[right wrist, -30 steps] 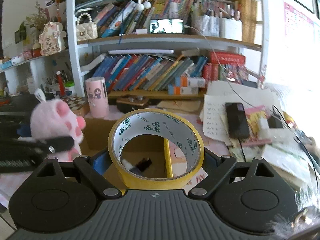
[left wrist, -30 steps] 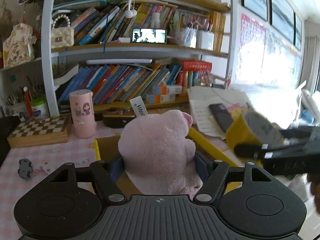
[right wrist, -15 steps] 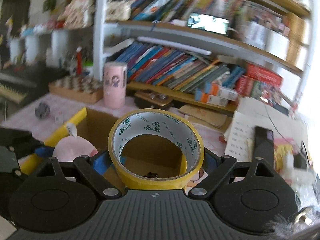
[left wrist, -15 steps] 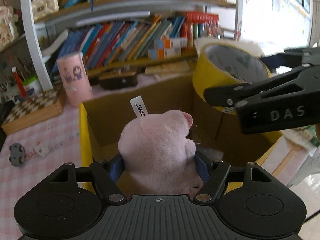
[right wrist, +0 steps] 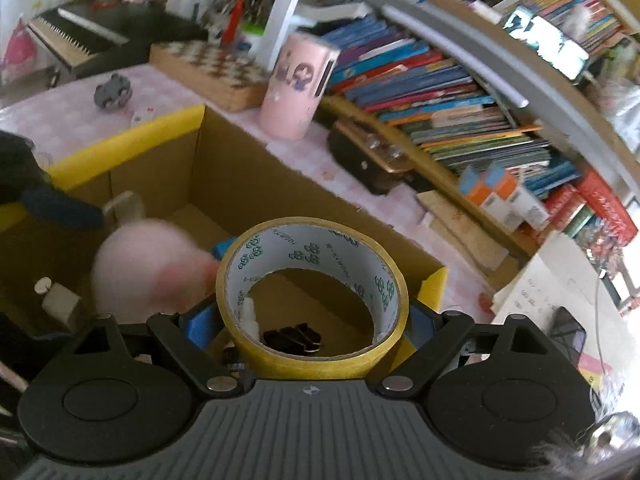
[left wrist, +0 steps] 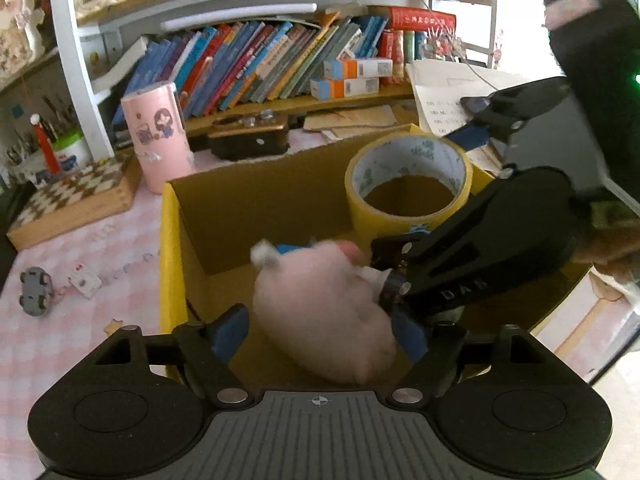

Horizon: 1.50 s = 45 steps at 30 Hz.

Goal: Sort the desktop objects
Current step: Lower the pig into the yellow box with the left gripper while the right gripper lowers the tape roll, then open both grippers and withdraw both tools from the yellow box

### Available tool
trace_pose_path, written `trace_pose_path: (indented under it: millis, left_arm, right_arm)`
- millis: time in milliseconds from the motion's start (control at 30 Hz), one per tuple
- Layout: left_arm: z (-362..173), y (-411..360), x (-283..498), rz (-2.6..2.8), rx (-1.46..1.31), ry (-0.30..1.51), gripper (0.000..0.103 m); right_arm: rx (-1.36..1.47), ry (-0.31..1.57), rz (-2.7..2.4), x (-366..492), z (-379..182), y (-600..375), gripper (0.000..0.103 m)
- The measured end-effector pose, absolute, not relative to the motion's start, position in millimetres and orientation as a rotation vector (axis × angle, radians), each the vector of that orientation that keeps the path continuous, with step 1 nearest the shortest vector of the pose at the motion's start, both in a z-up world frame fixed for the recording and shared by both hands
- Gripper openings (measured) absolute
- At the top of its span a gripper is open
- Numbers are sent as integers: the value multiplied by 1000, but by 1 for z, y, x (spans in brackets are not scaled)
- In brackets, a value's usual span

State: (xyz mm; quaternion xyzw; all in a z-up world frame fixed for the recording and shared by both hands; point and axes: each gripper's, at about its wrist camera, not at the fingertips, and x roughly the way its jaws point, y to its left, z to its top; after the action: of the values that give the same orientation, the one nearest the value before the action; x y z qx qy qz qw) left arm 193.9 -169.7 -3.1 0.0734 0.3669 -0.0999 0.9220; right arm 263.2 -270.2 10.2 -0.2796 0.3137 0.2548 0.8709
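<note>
A pink plush pig [left wrist: 324, 312] is blurred and sits low inside the yellow-edged cardboard box [left wrist: 172, 248]. My left gripper [left wrist: 320, 334] is open above the box, with the pig loose between its blue pads. My right gripper [right wrist: 312, 320] is shut on a yellow tape roll [right wrist: 312, 292] and holds it over the box's right part; the roll also shows in the left wrist view [left wrist: 408, 184]. The pig also shows in the right wrist view [right wrist: 148, 268]. Black binder clips [right wrist: 292, 338] lie on the box floor.
A pink cylinder [left wrist: 156, 136], a checkered wooden box [left wrist: 72, 204] and a dark case [left wrist: 250, 140] stand behind the box. A small grey toy [left wrist: 36, 296] lies on the pink checked tablecloth at left. Bookshelves rise behind. Papers and a phone [right wrist: 568, 336] lie to the right.
My left gripper has opened and the pig has dropped from it into the box. My right gripper has carried the tape roll further over the box and tilted downward.
</note>
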Motion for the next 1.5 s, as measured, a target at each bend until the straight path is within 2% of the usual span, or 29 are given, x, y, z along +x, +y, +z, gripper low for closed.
trace_pose_path:
  millis: [133,233,367,667,1100,1500]
  left_arm:
    - [1,-167,185,-189,135,727,82]
    - [6,-162,177,-185,105,702,88]
    - [17,-154,163,-192,34,630,91]
    - [38,-149,143,-171,-19,525,96]
    - [53,-114,109,-11,-64,455,100]
    - [49,-86,78,-4,-76,462,100]
  right_arm:
    - [-574,717,562,277,6,-268,90]
    - [-568,745,570,283,4,-267,90]
    - [-578,763,573,285,0,-265,90]
    - [-521,688,564,277,17,-272,93]
    - [-181,518,425,210,66,-316,93]
    - [1,512,223,138,61,-327,91]
